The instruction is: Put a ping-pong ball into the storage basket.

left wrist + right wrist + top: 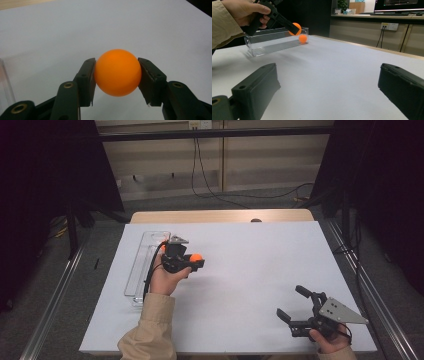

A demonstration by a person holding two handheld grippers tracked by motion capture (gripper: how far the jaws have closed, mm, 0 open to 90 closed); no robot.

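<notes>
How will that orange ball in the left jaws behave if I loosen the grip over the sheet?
The orange ball is round and smooth, so it would probably roll on the flat white sheet. The left gripper holds it by two small side contacts, so it may slip. It looks light, possibly bouncy.

Two orange balls: one ball (117, 72) clamped between the jaws at the centre of the left gripper view, and a second ball (302, 38) lying inside the tray at the upper left of the right gripper view. One clear tray (140, 265), left of centre in the high view. Two grippers: the left gripper (196, 258) at centre left, the right gripper (295, 303) at lower right. One white worktop (260, 260).
</notes>
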